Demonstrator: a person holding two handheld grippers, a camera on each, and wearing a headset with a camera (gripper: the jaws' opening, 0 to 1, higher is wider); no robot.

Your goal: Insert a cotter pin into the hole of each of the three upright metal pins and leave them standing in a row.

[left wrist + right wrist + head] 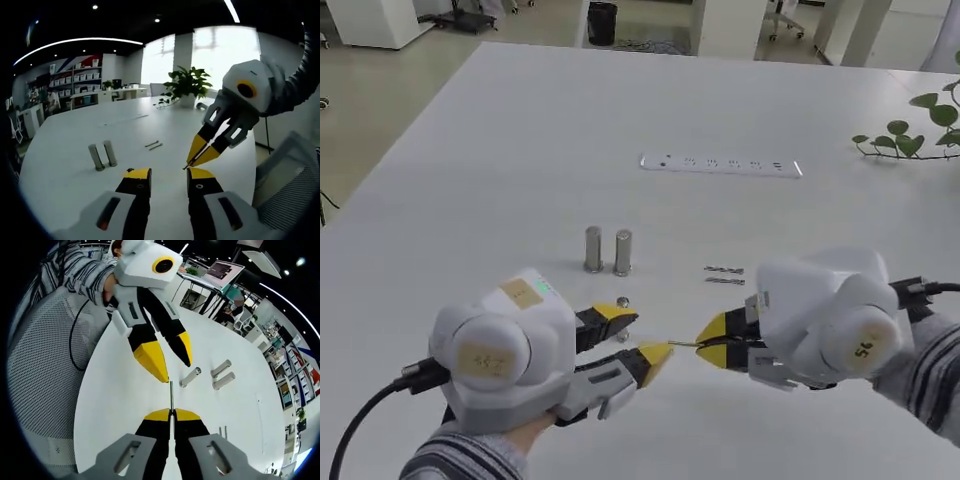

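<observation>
The white counter [520, 150] stood in a big bright room with shelves and a plant [920, 130]. The right gripper [705, 345] pinched one cotter pin [171, 395] in its jaws, its tip just by a jaw of the left gripper [652, 333], whose jaws were spread apart. There were three metal pins [593, 248], two standing together and one just beside the left jaws, and two spare cotter pins [724, 270] lay on the counter.

My white table [520, 150] carries a white power strip [720, 165] and, near one edge, a leafy potted plant [187, 85], with bright windows [215, 50] behind it, stocked shelves [75, 87] along one wall, a curved ceiling light strip [75, 42] overhead, and a black bin [603, 22] on the pale floor [370, 100]
</observation>
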